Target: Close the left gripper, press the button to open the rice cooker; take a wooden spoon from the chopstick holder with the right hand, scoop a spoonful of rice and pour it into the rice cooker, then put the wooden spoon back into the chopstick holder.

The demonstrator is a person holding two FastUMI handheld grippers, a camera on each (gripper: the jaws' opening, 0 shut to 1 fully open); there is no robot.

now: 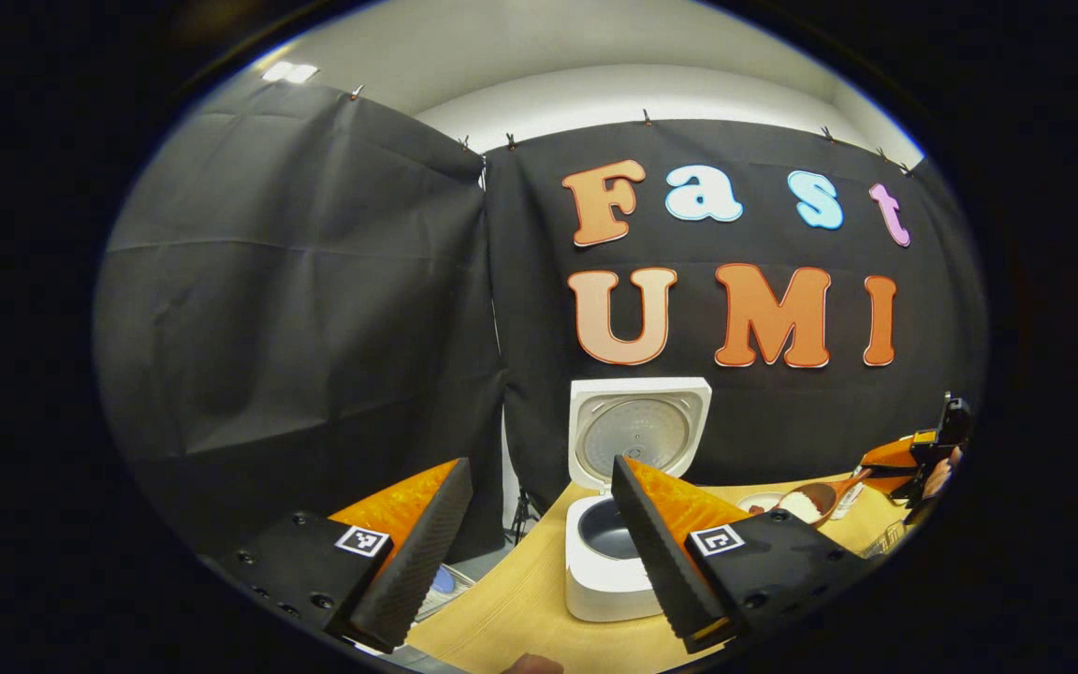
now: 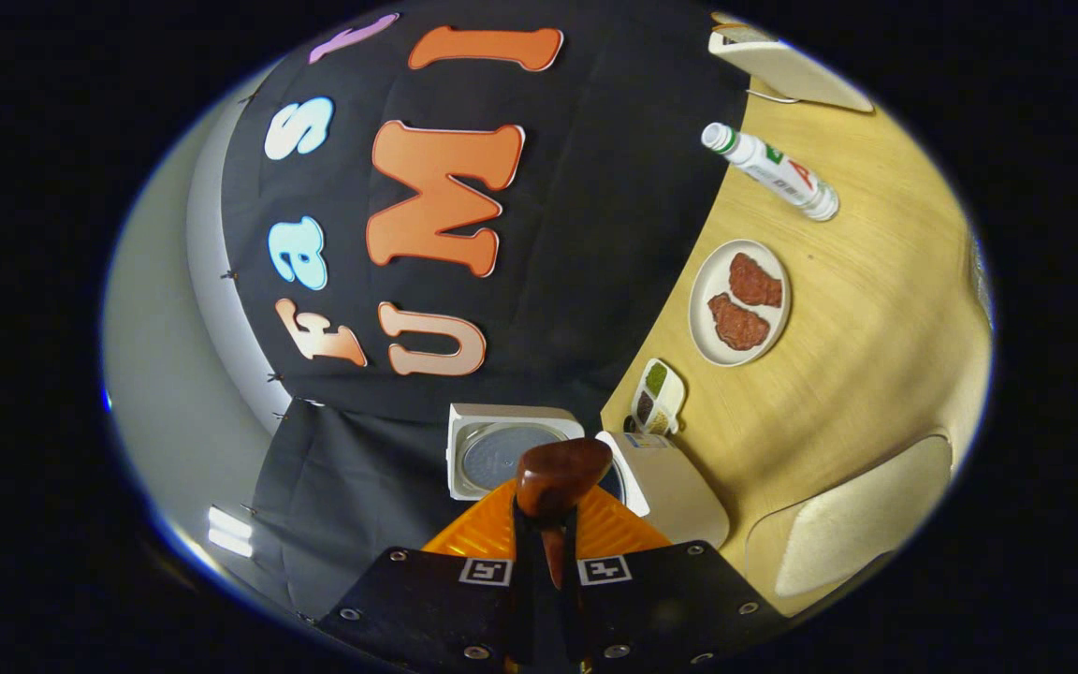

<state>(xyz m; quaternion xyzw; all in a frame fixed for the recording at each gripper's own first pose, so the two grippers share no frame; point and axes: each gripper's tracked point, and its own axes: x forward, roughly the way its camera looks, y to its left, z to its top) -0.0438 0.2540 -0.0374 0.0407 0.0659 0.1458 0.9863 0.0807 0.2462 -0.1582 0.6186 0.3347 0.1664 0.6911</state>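
step: carry rice to rice cooker, lid up | R tongs clamped on wooden spoon | L tongs apart, idle | next: tip spoon over pot

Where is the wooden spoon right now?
Right gripper view: the wooden spoon is clamped in the right gripper, its bowl before the open rice cooker.

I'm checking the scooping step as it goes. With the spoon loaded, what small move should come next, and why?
Probably carry the brown wooden spoon leftward until it is over the white rice cooker's open pot. The lid stands raised, white rice heaps in the bowl of the spoon, and the right gripper, clamped on its handle, holds it beside the cooker.
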